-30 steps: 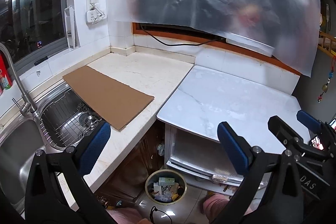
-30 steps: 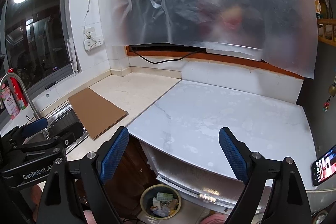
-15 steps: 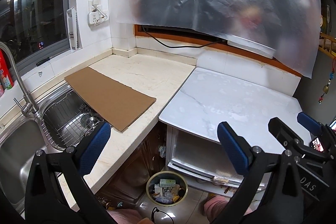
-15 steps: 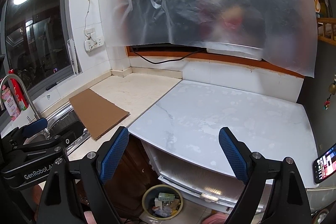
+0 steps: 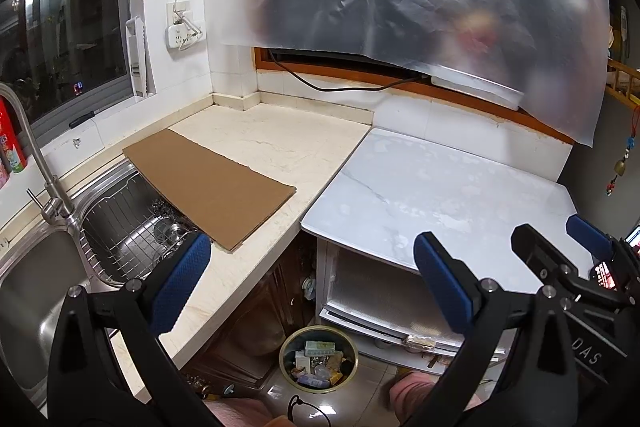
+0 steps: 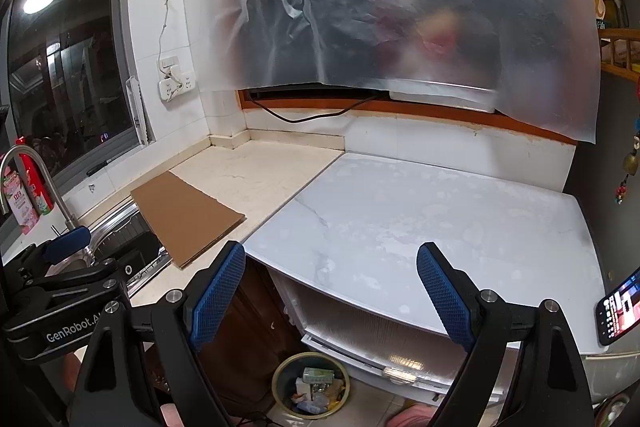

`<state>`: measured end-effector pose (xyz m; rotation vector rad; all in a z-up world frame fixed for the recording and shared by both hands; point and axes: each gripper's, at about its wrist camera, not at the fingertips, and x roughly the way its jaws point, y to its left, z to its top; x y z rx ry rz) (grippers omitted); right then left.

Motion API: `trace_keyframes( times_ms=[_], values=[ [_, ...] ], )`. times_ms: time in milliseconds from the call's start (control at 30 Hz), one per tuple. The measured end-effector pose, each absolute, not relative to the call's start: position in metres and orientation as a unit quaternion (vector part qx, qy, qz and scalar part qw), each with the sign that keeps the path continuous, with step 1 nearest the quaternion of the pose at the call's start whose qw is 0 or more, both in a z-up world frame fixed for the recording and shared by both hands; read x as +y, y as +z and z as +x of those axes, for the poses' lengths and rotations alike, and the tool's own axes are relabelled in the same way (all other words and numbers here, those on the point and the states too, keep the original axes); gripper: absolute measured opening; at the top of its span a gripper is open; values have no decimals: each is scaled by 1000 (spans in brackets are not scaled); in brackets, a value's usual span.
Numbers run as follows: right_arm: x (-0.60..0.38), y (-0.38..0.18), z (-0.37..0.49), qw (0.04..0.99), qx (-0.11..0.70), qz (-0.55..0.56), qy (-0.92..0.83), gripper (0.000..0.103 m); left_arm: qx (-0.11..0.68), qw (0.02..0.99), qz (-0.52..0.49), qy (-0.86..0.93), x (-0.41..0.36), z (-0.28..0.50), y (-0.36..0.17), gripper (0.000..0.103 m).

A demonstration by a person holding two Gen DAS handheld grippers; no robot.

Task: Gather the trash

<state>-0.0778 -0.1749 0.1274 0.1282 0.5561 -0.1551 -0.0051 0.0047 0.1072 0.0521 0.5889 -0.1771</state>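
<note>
Here, the trash sits in a round bin point(image 5: 318, 358) on the floor, below the gap between the beige counter point(image 5: 280, 151) and a white marble-topped cabinet point(image 5: 432, 187). The bin holds small boxes and wrappers, and nothing loose shows beside it. A flat sheet of brown cardboard point(image 5: 208, 183) lies on the beige counter, one end overhanging the steel sink point(image 5: 36, 275) and its wire rack; it may be the next piece to collect.

Compared with a second ago, both cameras have drifted back and up a little, so the cardboard and bin appear slightly lower and farther. Nothing on the counter has moved.

The left claw point(image 5: 312, 283) is wide and holds nothing. The right claw point(image 6: 330, 295) is also wide and holds nothing. Both hover well above the floor, near the counter edge. A lit phone point(image 6: 618, 307) rests at the marble top's right edge. Collecting seems paused or nearly finished.
</note>
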Motion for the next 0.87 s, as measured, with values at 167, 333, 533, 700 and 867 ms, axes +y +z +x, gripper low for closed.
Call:
trace_keyframes(
  times_ms=[167,333,533,700,867],
  values=[
    [-175,127,-78,956,274,64,-76,89,290,953,27,-85,0,-8,107,101],
    [-175,127,-79,956,275,66,-75,89,290,953,27,-85,0,-8,106,101],
    [-175,126,-79,956,276,66,-76,89,288,953,29,-85,2,-11,106,101],
    [-172,124,-82,955,277,69,-79,89,290,953,28,-85,2,-12,105,101],
    [-166,121,-87,954,278,73,-85,89,296,951,29,-85,5,-12,102,101]
  ],
)
